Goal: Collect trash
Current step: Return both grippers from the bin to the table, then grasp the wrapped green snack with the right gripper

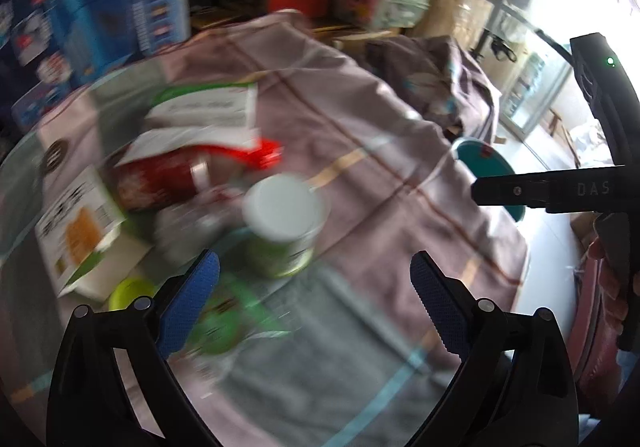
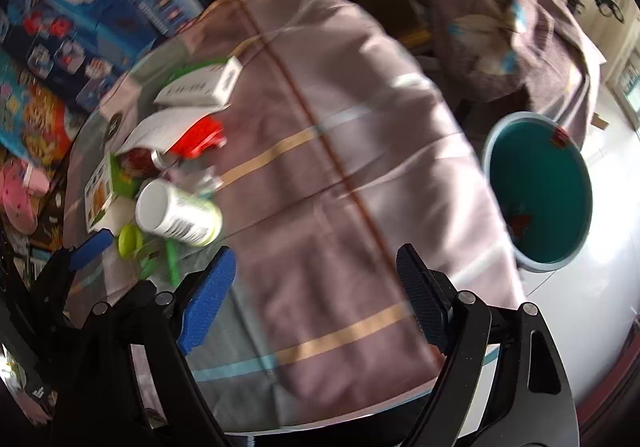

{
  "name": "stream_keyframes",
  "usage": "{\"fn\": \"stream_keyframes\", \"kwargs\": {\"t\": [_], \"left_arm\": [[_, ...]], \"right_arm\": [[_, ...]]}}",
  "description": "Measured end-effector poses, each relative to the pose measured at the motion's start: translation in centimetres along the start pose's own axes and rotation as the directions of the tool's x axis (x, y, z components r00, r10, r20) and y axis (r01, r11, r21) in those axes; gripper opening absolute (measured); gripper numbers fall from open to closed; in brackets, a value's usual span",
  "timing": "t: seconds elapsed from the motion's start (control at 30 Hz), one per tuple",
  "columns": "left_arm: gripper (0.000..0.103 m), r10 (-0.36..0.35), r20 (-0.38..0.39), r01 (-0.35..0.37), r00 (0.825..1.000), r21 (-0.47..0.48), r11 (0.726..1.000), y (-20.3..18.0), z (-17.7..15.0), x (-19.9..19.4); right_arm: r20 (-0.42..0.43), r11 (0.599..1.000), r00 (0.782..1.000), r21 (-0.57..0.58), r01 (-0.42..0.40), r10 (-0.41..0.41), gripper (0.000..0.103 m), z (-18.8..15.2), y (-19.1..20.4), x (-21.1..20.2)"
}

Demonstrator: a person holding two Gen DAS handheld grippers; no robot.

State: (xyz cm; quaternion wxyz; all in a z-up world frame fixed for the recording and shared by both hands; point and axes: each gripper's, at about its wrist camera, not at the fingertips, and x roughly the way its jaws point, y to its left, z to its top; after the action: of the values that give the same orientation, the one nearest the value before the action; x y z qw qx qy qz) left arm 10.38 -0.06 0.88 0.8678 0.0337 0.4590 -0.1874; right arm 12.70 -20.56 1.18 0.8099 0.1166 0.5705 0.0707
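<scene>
Two grippers, both spread wide, nothing between the pads: left gripper (image 1: pixel 316 289), right gripper (image 2: pixel 312 289). Both hang over the surface (image 2: pixel 320 151), a glass top over a striped cloth. Landmark: white-capped bottle (image 2: pixel 178 215), lying on its side. Trash pile of boxes (image 2: pixel 200 87) just behind it. Teal bin (image 2: pixel 540 199) well apart, off the surface's far edge. Frames blurred.

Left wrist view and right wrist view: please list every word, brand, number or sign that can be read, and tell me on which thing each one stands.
"DAS": on the black finger of the right gripper, at the right edge of the left wrist view; the frame edge may cut more letters.
White and green boxes: printed lines, too blurred to read.
White bottle: small label print, unreadable.
Blue cartons: pictures and print, all blurred.
Nothing else is readable.
</scene>
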Motion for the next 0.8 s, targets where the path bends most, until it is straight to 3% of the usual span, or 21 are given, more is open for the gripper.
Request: {"fn": "stream_keyframes", "kwargs": {"t": [0.23, 0.53, 0.8], "left_arm": [[0.096, 0.058, 0.006, -0.057, 0.998, -0.122, 0.991, 7.3, -4.0, -2.8], [0.096, 0.14, -0.004, -0.138, 0.99, -0.218, 0.966, 14.0, -8.1, -4.2], [0.096, 0.151, -0.034, -0.154, 0.988, -0.304, 0.94, 18.5, -10.5, -3.9]], "right_arm": [[-0.038, 0.997, 0.999, -0.076, -0.003, 0.0, 0.079, -1.1, 5.5, 1.4], [-0.113, 0.989, 0.993, -0.146, -0.035, 0.018, 0.079, -3.1, 11.6, 4.3], [-0.191, 0.979, 0.981, -0.19, -0.079, 0.042, 0.079, -4.3, 16.3, 8.8]]}}
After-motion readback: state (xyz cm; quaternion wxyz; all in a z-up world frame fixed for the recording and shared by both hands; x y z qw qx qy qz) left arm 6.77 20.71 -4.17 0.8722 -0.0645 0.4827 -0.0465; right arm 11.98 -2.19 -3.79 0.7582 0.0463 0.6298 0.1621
